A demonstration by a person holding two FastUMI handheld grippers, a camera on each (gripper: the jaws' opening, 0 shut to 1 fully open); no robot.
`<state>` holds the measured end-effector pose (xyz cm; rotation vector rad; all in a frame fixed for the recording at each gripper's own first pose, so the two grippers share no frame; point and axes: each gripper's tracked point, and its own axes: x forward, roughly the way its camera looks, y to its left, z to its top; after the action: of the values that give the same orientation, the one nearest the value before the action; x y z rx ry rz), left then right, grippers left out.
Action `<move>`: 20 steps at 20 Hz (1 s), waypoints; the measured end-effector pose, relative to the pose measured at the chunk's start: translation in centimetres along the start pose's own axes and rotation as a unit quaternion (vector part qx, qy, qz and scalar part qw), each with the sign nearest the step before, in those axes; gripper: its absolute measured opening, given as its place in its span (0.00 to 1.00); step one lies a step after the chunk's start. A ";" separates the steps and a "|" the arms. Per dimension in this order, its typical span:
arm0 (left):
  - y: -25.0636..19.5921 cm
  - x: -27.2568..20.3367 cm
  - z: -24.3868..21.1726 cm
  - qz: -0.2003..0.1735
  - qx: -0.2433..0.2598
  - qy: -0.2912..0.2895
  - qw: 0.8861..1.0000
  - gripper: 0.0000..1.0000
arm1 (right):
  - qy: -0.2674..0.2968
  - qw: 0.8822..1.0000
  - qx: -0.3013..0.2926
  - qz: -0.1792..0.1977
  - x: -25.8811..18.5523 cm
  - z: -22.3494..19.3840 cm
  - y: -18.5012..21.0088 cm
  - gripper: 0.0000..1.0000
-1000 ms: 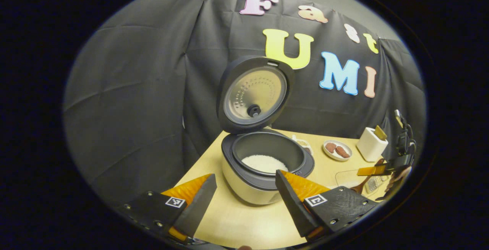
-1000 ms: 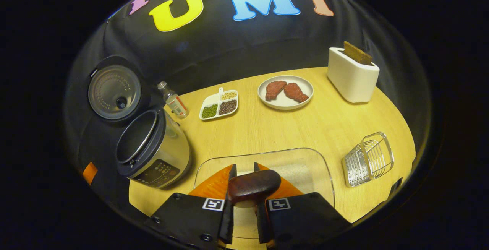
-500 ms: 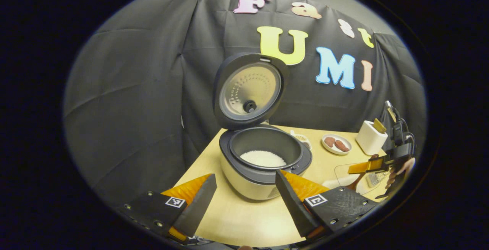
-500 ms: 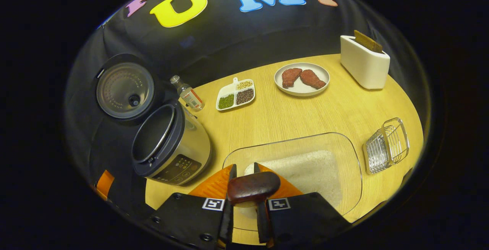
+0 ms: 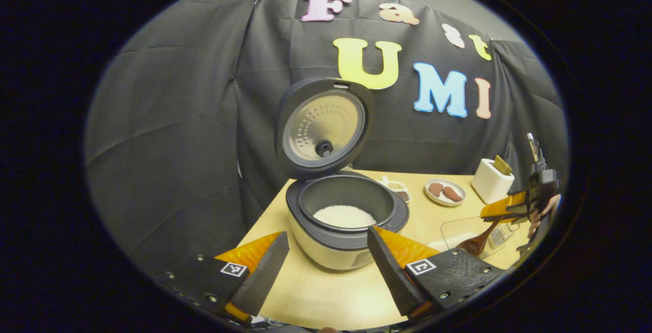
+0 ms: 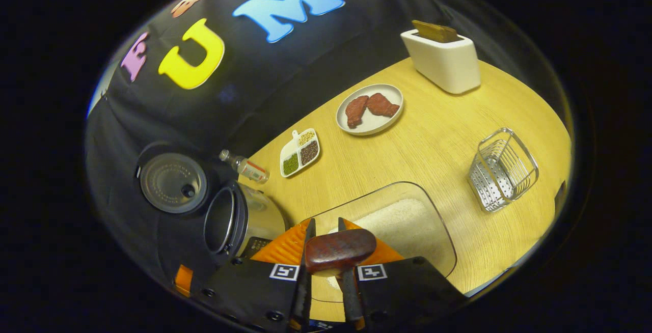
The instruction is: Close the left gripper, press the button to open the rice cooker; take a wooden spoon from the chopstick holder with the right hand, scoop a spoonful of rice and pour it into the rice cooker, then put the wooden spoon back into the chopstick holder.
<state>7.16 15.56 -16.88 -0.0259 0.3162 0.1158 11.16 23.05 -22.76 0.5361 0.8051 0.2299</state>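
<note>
Presently the right gripper [image 6: 326,236] clamps the dark, glossy wooden spoon [image 6: 340,249] above a clear glass tray [image 6: 433,221] of rice; left gripper [image 5: 326,261] gapes before the open, round rice cooker [image 5: 346,221].

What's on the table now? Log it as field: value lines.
cooker: open, lid up, rice in the pot
spoon: handle clamped in the right gripper, bowl over the rice tray
tray: clear, holds rice, in front of the right gripper
holder: wire basket, right of the tray
left gripper: open, near the cooker, holds nothing
other items: plate, toaster, divided dish, bottle
</note>
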 end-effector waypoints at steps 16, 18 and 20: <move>-0.1 1.2 -0.3 0.009 0.006 0.011 1.000 0.97 | -0.052 0.983 0.165 0.057 -4.2 10.4 1.5 0.24; 0.4 1.3 -0.1 0.016 0.004 0.009 1.000 0.99 | -0.040 0.979 0.182 0.081 -4.2 11.0 3.4 0.24; 1.0 1.3 0.2 0.023 -0.002 0.006 1.000 0.97 | -0.031 0.974 0.195 0.108 -4.0 11.6 5.7 0.27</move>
<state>8.32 16.72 -17.06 -0.0238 0.3293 0.1621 17.02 22.04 -10.63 0.9991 0.7336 0.2555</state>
